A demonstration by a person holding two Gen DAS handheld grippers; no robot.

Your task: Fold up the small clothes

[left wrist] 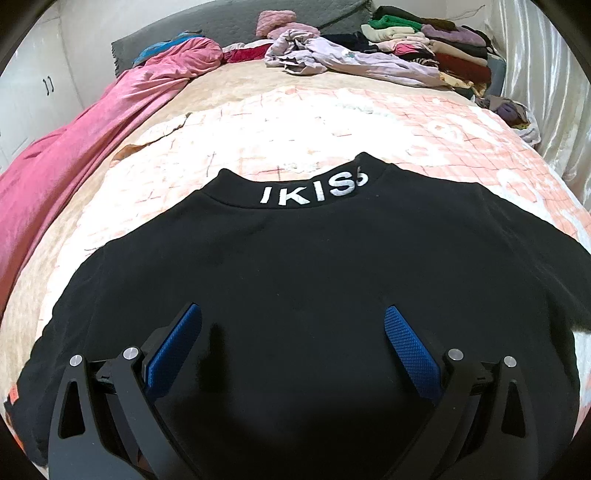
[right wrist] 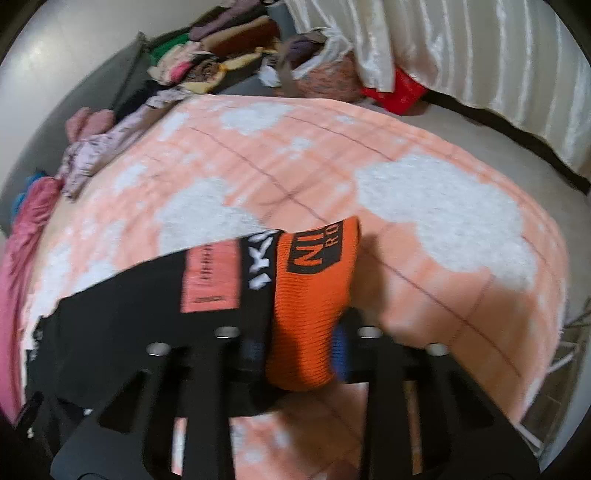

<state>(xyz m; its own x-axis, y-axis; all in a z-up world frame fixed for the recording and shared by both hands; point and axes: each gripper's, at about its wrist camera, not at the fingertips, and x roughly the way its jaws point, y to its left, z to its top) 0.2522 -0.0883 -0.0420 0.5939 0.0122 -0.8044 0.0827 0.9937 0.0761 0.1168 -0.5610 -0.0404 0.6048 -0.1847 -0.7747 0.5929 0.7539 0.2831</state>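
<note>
Bed (left wrist: pixel 332 122) covered by a peach-and-white checked blanket (left wrist: pixel 424 133); serves as the work surface. Pink sheet (left wrist: pixel 74 158) bunched along its left side. Far edge: grey headboard (left wrist: pixel 229 26) and a heap of unsorted clothes (left wrist: pixel 388 48), lilac, green, maroon, tan. White cupboard doors (left wrist: pixel 22 99) at far left, shiny pale curtain (left wrist: pixel 546 85) on the right.

Black sweatshirt (left wrist: pixel 295 277) lies flat on the blanket, collar away from the camera, white lettering on the collar band.

Left gripper (left wrist: pixel 293 332): jaws spread wide over the middle of the sweatshirt body, blue pads (left wrist: pixel 410 350) well apart, nothing pinched between them. Whether the tips touch the cloth cannot be told.

Right gripper (right wrist: pixel 299 350): clenched on the sweatshirt's orange ribbed cuff (right wrist: pixel 314 295), which stands up between the fingers. Frame is motion-blurred.

Right wrist view only: the orange cuff with black lettering, a coral label patch (right wrist: pixel 208 277) on the black cloth, a plastic bag of clothes (right wrist: pixel 325 74) and a red item (right wrist: pixel 402 90) on the floor beside the bed, and the dark base strip under the curtain.

Left wrist view only: the collar lettering, the cupboard doors, the full flat spread of the sweatshirt body.
</note>
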